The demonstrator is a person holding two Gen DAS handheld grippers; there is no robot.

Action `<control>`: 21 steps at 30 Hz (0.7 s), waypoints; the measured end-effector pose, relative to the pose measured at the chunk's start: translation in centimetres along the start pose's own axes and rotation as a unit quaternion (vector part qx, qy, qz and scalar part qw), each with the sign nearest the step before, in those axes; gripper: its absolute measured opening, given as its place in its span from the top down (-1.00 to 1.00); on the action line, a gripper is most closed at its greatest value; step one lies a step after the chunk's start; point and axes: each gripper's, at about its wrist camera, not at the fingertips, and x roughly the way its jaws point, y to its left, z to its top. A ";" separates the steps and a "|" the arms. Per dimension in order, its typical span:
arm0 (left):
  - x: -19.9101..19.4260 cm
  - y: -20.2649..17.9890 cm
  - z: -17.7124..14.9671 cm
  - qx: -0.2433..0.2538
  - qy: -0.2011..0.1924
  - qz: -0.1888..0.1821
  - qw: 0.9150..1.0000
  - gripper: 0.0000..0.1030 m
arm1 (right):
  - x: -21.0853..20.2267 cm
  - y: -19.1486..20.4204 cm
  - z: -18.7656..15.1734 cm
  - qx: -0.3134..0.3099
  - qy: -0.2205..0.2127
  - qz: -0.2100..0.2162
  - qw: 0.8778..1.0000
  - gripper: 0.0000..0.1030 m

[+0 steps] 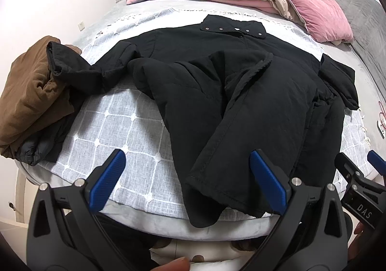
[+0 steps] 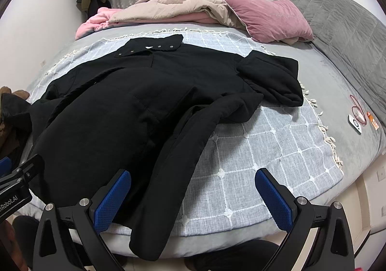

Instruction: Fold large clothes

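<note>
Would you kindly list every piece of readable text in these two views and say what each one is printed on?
"DAS": on the black body of the right gripper, seen from the left wrist.
"nRobot.AI": on the left gripper, cut off at the frame edge.
Small white device and orange tag on the bed: markings too small to read.

Coat (image 1: 241, 92) on blanket (image 1: 125, 131) (pillow (image 1: 320, 17) behind, clothes pile (image 1: 31, 102) left)

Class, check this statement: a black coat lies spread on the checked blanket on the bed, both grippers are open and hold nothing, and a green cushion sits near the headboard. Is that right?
One detail is wrong: the cushion is pink, not green, as the right wrist view shows. The rest stands: the black coat lies on the checked blanket, and the left gripper and right gripper are open and hold nothing.
</note>
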 end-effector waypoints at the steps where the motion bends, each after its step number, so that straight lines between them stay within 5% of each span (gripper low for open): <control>1: 0.0 0.0 0.0 0.000 0.000 0.000 1.000 -0.98 | 0.0 0.0 0.0 0.000 0.000 0.000 1.000 -1.00; 21: -0.2 -0.1 0.2 0.003 0.003 -0.003 1.000 -0.98 | 0.0 0.1 0.0 -0.001 0.001 -0.002 1.000 -1.00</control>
